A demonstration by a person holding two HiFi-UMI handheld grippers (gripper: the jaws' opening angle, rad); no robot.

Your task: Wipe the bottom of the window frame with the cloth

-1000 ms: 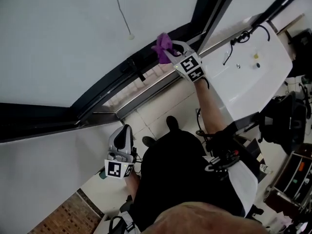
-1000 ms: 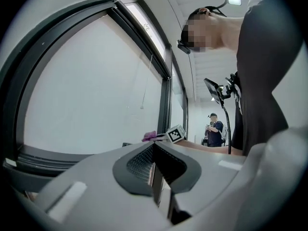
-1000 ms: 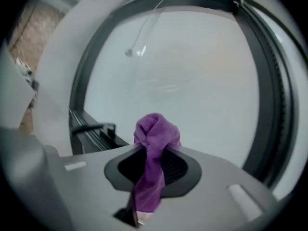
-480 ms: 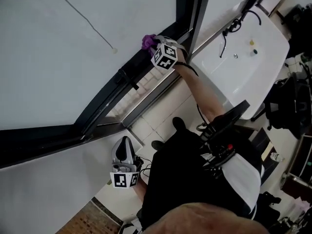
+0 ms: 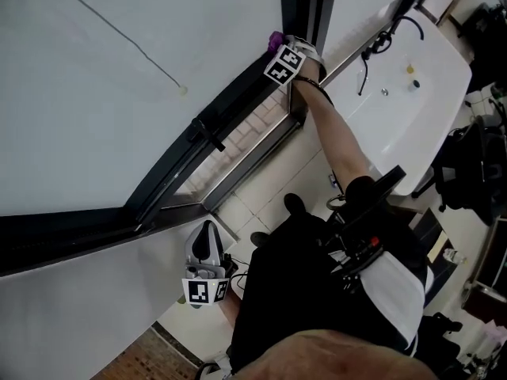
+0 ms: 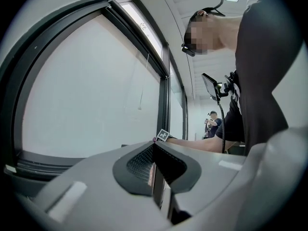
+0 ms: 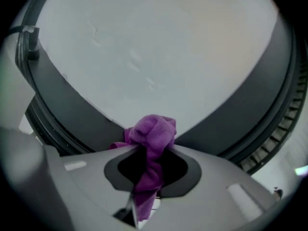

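My right gripper (image 5: 280, 46) is shut on a purple cloth (image 5: 275, 38), whose bunched end presses on the dark bottom rail of the window frame (image 5: 238, 97), next to the vertical post (image 5: 305, 6). In the right gripper view the cloth (image 7: 151, 134) sticks out past the right gripper (image 7: 147, 155) and touches the dark frame (image 7: 72, 105) below the pale glass. My left gripper (image 5: 204, 248) hangs low by the person's body, away from the window. The left gripper (image 6: 153, 148) is shut with nothing in it.
A white basin (image 5: 396, 93) with a black tap stands right of the window. A blind cord with a small pull (image 5: 181, 90) hangs before the glass. A black handle (image 5: 207, 133) juts from the frame. Below the frame lies a tiled floor (image 5: 261, 188).
My right gripper has slid the cloth along the bottom rail toward the vertical post. The left gripper has stayed low by the body.
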